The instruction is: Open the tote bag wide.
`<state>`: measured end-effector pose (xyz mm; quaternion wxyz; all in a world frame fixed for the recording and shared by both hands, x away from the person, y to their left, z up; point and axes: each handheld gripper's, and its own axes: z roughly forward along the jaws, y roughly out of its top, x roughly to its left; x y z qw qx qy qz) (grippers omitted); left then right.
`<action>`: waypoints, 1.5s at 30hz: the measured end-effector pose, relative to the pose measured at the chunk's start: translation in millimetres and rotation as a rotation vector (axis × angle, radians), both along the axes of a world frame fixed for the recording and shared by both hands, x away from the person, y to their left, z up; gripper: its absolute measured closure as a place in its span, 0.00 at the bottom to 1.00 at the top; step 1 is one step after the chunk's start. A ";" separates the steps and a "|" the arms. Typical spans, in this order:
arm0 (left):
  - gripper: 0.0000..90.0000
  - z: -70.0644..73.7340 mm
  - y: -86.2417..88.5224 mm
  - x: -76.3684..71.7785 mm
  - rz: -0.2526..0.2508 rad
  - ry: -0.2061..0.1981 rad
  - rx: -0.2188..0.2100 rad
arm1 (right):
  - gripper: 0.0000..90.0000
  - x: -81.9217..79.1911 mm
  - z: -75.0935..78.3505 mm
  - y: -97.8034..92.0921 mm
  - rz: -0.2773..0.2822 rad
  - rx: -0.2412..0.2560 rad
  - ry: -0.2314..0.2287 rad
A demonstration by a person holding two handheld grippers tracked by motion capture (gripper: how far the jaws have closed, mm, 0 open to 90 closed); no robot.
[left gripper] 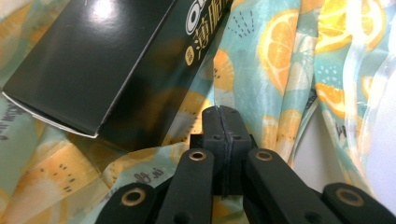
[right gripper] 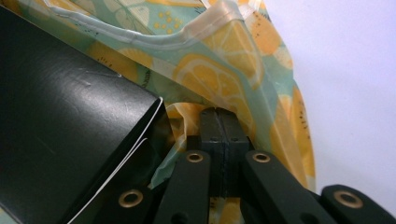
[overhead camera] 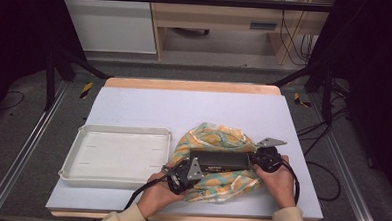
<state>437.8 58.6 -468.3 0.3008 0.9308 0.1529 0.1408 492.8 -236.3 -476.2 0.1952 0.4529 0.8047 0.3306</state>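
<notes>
Both grippers, left (overhead camera: 181, 176) and right (overhead camera: 267, 158), have fingers pressed together on the lemon-print bag (overhead camera: 218, 136) under a black box (overhead camera: 218, 160) near the worktop's front edge.

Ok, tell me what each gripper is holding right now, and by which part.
Both the left gripper and the right gripper are shut beside the black box, over the lemon-print bag. Whether bag film is pinched between the jaws cannot be told.
</notes>
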 end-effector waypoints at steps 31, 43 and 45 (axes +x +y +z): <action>0.78 56.2 70.8 27.4 0.193 0.006 -0.257 | 0.68 -32.6 70.1 19.1 0.173 -0.089 -0.055; 0.32 59.8 108.5 35.1 0.297 -0.039 -0.217 | 0.47 -21.9 93.7 37.6 0.353 -0.202 0.014; 0.30 59.3 114.2 36.5 0.311 -0.042 -0.210 | 0.45 -20.3 96.0 39.6 0.377 -0.227 0.015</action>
